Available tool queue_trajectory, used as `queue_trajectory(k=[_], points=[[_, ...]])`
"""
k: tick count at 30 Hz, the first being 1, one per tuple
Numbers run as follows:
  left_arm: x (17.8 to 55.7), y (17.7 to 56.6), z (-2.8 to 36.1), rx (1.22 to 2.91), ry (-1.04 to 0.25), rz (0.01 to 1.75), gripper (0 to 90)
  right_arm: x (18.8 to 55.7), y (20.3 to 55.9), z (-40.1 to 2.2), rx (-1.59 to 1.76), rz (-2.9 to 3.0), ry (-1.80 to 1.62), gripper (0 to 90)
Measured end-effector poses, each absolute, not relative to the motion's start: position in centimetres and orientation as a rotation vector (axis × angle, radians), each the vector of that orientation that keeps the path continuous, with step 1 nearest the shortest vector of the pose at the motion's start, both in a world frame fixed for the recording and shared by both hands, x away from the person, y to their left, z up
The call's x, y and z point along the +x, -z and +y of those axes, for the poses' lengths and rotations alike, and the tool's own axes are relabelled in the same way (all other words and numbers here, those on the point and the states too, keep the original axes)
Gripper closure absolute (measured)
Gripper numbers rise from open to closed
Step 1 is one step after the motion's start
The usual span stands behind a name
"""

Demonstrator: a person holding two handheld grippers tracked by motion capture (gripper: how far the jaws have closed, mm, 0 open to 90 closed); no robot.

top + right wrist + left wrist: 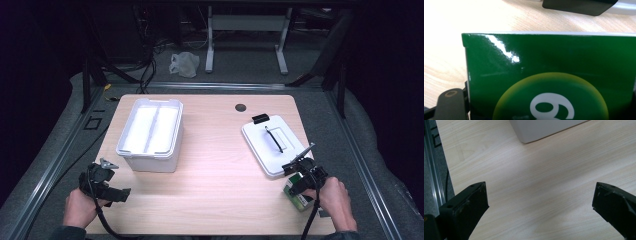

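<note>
Glossy green carton (549,75), pale woodgrain table (220,165)

bins: 1 (150,135) | lids: 1 (272,142) | green boxes: 1 (296,194) | grippers: 2 (107,187)

High view: fixed above person's side, faces forward and down, takes in whole pale wooden table (220,165). Left gripper view: low, close over bare tabletop, faces corner of white plastic bin (541,130), shared with high view (150,135). Right gripper view: pressed close against glossy green cardboard box (549,75), shared with high view (298,196).
</note>
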State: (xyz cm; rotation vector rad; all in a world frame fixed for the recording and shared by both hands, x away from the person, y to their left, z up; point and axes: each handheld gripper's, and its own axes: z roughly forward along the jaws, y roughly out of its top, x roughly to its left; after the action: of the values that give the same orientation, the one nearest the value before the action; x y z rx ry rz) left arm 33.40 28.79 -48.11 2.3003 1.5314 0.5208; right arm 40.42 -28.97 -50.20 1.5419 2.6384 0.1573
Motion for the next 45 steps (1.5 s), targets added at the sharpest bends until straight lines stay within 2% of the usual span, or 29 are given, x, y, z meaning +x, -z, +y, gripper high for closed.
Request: queue_trajectory(k=[11, 13, 14, 15, 23, 35, 40, 45], points=[[33.4, 48.1, 28.9, 2.303, -0.520, 1.533, 0.1, 40.9, 51.2, -29.4, 1.586, 2.637, -0.141, 13.9], [33.4, 48.1, 28.9, 2.304, -0.520, 1.532, 0.1, 40.9, 51.1, -29.5, 1.603, 2.631, -0.149, 10.4], [33.4, 48.1, 28.9, 2.303, -0.520, 1.533, 0.1, 41.0, 51.0, -29.6, 1.626, 2.637, -0.182, 2.1], [33.4, 48.1, 28.9, 2.303, -0.520, 1.533, 0.1, 41.0, 51.0, -29.6, 1.636, 2.636, -0.173, 0.3], [32.9, 47.3, 29.3, 2.247, -0.499, 1.536, 0.0, 40.5, 49.0, -29.5, 1.630, 2.576, -0.240, 0.0], [32.7, 42.1, 30.5, 2.100, -0.511, 1.532, 0.0, 39.8, 46.8, -28.6, 1.598, 2.533, -0.300, 0.0], [35.3, 38.6, 29.0, 2.127, -0.535, 1.458, 0.0, 39.7, 46.1, -28.4, 1.589, 2.499, -0.297, 0.0], [38.1, 36.9, 27.7, 2.159, -0.520, 1.430, 0.0, 39.7, 45.8, -28.7, 1.603, 2.483, -0.303, 0.0]])
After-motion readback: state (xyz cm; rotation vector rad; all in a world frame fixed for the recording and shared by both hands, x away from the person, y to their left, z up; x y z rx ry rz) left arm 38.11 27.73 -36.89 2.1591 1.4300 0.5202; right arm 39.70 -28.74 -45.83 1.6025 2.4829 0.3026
